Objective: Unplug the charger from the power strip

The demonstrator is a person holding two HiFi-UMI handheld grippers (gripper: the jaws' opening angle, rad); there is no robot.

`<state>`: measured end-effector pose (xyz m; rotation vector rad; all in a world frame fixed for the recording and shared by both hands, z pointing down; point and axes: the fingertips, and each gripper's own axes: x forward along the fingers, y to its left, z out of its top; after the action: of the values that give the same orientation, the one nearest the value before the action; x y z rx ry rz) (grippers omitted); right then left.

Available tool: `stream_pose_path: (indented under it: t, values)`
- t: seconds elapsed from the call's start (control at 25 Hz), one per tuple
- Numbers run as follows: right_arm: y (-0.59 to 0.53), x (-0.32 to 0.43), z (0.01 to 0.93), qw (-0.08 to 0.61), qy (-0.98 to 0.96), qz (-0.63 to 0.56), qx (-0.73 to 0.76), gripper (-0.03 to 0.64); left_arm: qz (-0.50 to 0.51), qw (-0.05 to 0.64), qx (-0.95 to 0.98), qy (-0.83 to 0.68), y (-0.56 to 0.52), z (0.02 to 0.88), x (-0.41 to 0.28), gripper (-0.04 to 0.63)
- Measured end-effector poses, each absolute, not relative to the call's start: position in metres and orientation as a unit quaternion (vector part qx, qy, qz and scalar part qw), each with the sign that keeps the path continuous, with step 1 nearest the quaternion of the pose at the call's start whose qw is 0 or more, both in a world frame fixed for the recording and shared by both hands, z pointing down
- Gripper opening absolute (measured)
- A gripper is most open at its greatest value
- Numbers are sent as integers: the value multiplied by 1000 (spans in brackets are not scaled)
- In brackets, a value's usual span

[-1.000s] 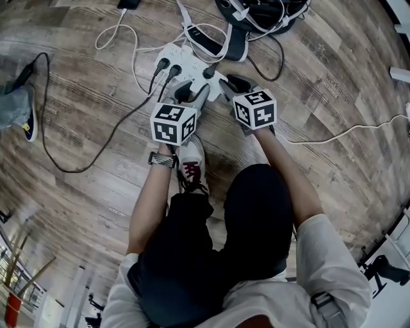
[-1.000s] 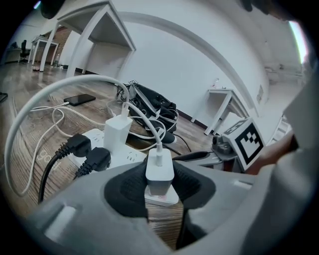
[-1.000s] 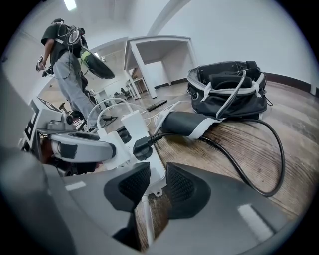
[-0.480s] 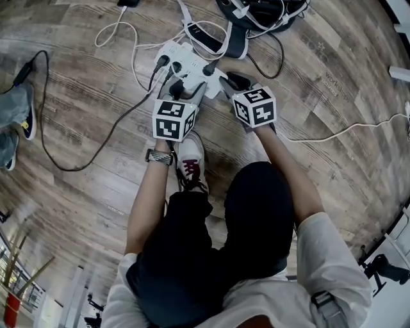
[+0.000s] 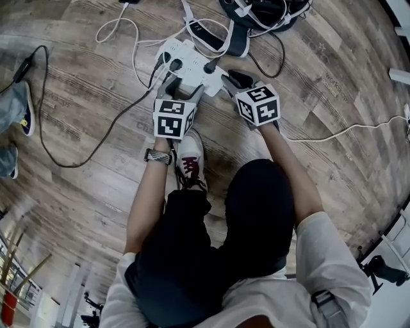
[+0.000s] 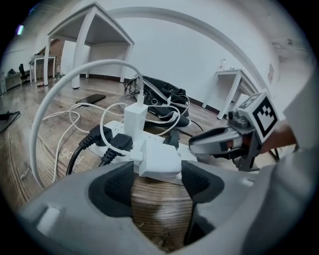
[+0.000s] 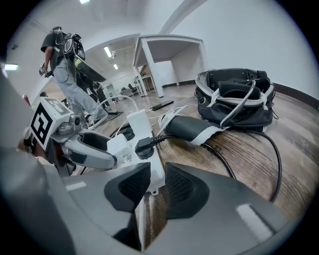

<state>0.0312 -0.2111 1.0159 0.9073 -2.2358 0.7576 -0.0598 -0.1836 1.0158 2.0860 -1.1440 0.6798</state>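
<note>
A white power strip (image 5: 187, 59) lies on the wood floor with black plugs (image 6: 108, 143) and a tall white charger (image 6: 134, 118) in it. A white cube-shaped charger (image 6: 158, 157) sits at its near end. My left gripper (image 6: 157, 182) is open, and its jaws have just been opening. The cube charger stands between their tips with neither pad pressing on it. In the head view the left gripper (image 5: 181, 86) is at the strip's near side. My right gripper (image 7: 157, 187) is shut on the power strip's (image 7: 154, 162) end, at the strip's right end in the head view (image 5: 229, 80).
A black bag (image 5: 262, 9) and a dark pouch (image 7: 187, 129) lie just beyond the strip. Black cables (image 5: 96, 144) run left and a white cable (image 5: 346, 131) runs right. My shoe (image 5: 191, 163) is under the grippers. A person (image 7: 67, 74) stands far off.
My left gripper has moved forward and down to the strip, and its jaws have spread wider. The right gripper has stayed at the strip's end.
</note>
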Motion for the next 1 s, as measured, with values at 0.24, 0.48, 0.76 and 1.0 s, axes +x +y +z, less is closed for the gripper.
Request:
stream_pose_path:
  t: [0.24,0.48,0.76,1.0]
  values:
    - [-209,34,1010,304,-850,274,331,92,297,309,790,-438,-170,1024,-64,296]
    - [-212,34,991,275,-862,276,325,84,288,294,790,-455,-163,1009,-80,239]
    - [-212,29,960,279,-885,219,301,51,265,224,792,-503,-173,963,-101,100]
    - [-225,33,910,254,-892,186,325,21,255,176,801,-513,-185,912,-103,54]
